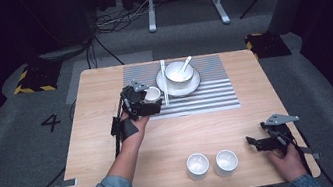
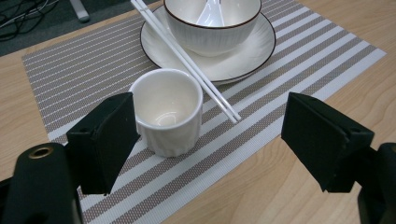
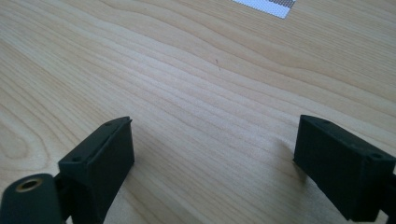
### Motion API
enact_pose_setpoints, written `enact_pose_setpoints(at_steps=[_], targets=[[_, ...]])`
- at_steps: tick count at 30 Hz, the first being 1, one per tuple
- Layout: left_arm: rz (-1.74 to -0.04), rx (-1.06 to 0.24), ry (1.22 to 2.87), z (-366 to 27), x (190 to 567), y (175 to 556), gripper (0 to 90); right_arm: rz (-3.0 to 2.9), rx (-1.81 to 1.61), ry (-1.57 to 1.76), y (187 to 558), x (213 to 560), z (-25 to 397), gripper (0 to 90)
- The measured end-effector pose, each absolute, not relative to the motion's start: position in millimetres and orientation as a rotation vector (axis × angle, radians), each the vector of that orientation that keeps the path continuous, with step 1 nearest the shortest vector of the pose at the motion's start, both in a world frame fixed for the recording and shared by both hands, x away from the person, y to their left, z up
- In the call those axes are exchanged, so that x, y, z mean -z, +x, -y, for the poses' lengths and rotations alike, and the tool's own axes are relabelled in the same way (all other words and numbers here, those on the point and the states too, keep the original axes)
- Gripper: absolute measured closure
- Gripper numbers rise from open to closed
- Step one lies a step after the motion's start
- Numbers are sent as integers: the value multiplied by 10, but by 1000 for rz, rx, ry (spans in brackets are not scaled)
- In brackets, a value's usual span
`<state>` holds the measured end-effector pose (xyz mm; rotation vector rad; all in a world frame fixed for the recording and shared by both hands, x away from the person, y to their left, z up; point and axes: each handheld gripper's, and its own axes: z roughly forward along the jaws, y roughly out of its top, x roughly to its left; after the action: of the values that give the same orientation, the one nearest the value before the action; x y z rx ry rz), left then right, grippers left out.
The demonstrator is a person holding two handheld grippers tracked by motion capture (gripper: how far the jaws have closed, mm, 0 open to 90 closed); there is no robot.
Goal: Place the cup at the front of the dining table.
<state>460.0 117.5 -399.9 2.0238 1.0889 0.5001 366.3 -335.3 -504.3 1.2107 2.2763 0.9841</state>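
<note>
Left gripper view shows the left claw [image 2: 205, 140] spread wide around a small white cup [image 2: 167, 109], which stands upright, mouth up, on the striped placemat [image 2: 84, 60], close against one jaw. White chopsticks [image 2: 187, 56] run lengthwise off the plate [image 2: 243, 60] rim beside it. The right claw [image 3: 212, 168] gapes wide over bare counter [image 3: 187, 70].

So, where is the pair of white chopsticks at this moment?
The chopsticks lie on the striped placemat, resting against the left rim of the plate under the bowl, just right of the small cup by the left gripper.
</note>
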Motion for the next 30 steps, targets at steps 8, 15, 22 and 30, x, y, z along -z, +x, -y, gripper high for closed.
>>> enact_pose_setpoints(at_steps=[8, 15, 22, 30], targets=[[-1078, -492, 2022, -1214, 3954, 4399, 186, -2276, -984, 1211, 3663, 5043, 3353, 122], [-1063, -481, 2021, -1272, 3920, 4236, 189, -2279, -986, 1207, 3667, 5044, 3349, 122], [-1054, -474, 2019, -1353, 3906, 4090, 190, -2279, -986, 1205, 3669, 5044, 3348, 122], [-1041, -493, 2021, -1474, 3869, 3906, 188, -2279, -985, 1205, 3668, 5044, 3348, 122]])
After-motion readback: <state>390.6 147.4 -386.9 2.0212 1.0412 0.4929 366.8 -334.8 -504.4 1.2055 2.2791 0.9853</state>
